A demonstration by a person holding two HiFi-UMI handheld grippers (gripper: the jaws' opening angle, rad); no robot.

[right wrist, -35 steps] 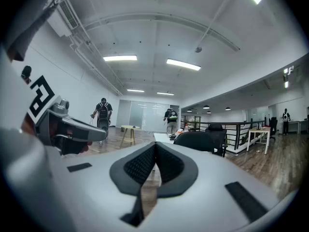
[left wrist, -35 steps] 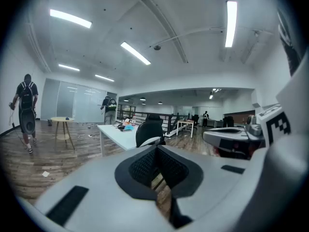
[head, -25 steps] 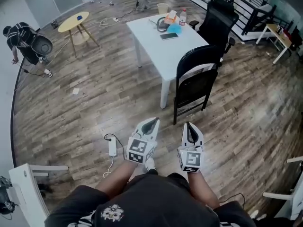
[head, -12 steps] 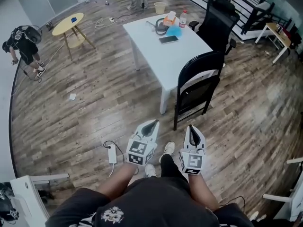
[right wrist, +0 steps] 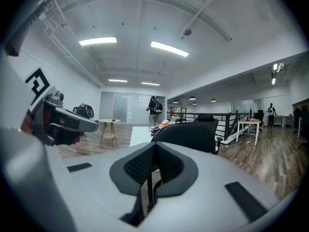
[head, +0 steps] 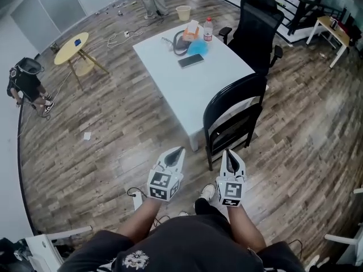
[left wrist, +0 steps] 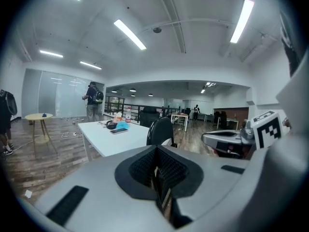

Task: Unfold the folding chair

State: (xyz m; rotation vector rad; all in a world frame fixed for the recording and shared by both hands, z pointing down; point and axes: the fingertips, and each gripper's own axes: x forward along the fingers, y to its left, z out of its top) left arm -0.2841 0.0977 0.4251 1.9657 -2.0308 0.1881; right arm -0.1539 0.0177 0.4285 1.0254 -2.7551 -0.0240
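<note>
A black folding chair (head: 235, 115) stands folded flat against the near corner of a white table (head: 198, 84); its curved back shows as a dark arc (left wrist: 161, 129) in the left gripper view and wider (right wrist: 186, 134) in the right gripper view. My left gripper (head: 177, 152) is shut and empty, a short way in front of the chair, toward its left. My right gripper (head: 229, 154) is shut and empty too, just short of the chair's lower front legs. Neither touches the chair.
On the table lie headphones (head: 178, 38), a phone (head: 190, 60), a bottle (head: 208, 28) and a blue item. A black office chair (head: 255, 24) stands behind it. A power strip (head: 136, 197) with cable lies on the wood floor by my feet. A round yellow table (head: 72, 41) and a person (head: 25, 84) are at far left.
I have walked toward the chair: chair and table have drawn closer and lower in the head view. Both grippers stayed shut and side by side, now near the chair's legs.
</note>
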